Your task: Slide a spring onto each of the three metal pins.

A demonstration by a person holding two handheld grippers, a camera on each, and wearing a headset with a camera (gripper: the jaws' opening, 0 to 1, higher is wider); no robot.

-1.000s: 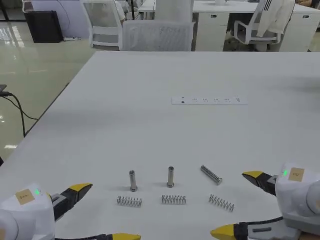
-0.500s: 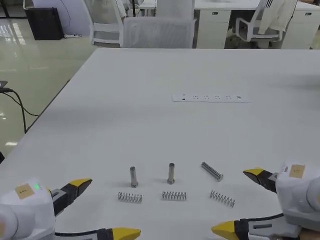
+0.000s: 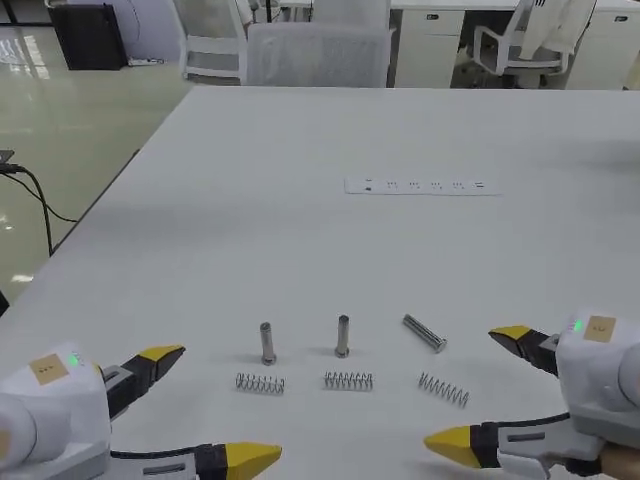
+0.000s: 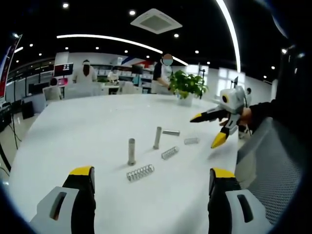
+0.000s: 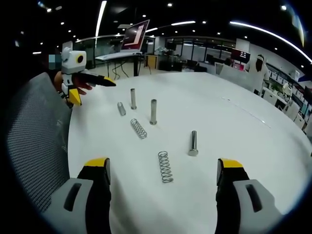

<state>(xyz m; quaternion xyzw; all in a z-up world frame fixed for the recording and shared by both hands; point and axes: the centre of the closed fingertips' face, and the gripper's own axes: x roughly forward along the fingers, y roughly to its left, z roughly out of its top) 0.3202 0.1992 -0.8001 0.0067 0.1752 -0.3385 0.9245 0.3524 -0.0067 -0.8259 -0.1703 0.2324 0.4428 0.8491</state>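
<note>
While two pins (image 3: 267, 343) stand upright and the third pin (image 3: 424, 333) lies flat, three springs (image 3: 348, 380) lie just beside them on the white worktop (image 3: 300, 230). The left gripper (image 3: 220, 405) and right gripper (image 3: 468, 387) flank the row, fingers wide and empty.

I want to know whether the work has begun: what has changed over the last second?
Nothing visibly changed; the slight upward shift of the picture is the headset camera's own move. The left gripper and right gripper stay open and empty. The upright pins, the lying pin and the springs keep their places, with no spring on a pin.
</note>
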